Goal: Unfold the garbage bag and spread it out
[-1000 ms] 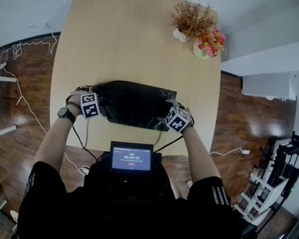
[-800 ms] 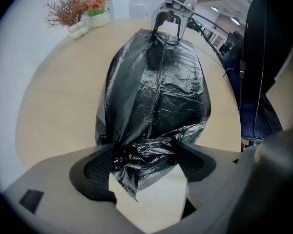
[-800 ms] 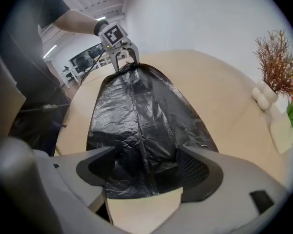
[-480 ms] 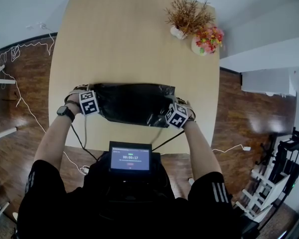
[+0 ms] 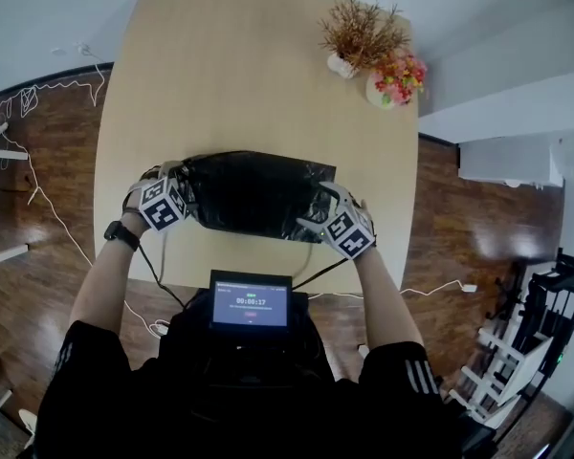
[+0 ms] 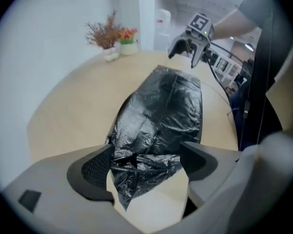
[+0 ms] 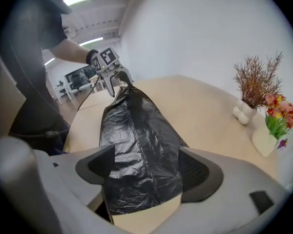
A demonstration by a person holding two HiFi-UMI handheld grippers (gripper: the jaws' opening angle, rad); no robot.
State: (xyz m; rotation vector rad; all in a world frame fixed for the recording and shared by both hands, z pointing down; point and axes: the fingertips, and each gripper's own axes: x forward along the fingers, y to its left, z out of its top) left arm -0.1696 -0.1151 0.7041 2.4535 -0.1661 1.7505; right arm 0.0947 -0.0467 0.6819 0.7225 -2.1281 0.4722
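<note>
The black garbage bag (image 5: 253, 194) lies on the wooden table (image 5: 249, 75) as a wrinkled, wide strip. My left gripper (image 5: 184, 178) hovers over its left end and my right gripper (image 5: 318, 208) over its right end. Both have just opened their jaws and stand open. In the left gripper view the bag (image 6: 161, 106) runs away from the left gripper (image 6: 146, 164). Its crumpled end lies on the table below the gap, and the pads are apart from it. In the right gripper view the bag's (image 7: 136, 126) flat end lies under the right gripper (image 7: 146, 172), untouched.
A white vase of dried twigs (image 5: 362, 36) and a vase of bright flowers (image 5: 394, 82) stand at the table's far right corner. A small screen (image 5: 251, 304) sits at the person's chest. Cables (image 5: 29, 151) run over the wooden floor at left.
Both grippers have lifted off the bag's ends and tilted, and their jaws have let go. The bag stays flat on the table.
</note>
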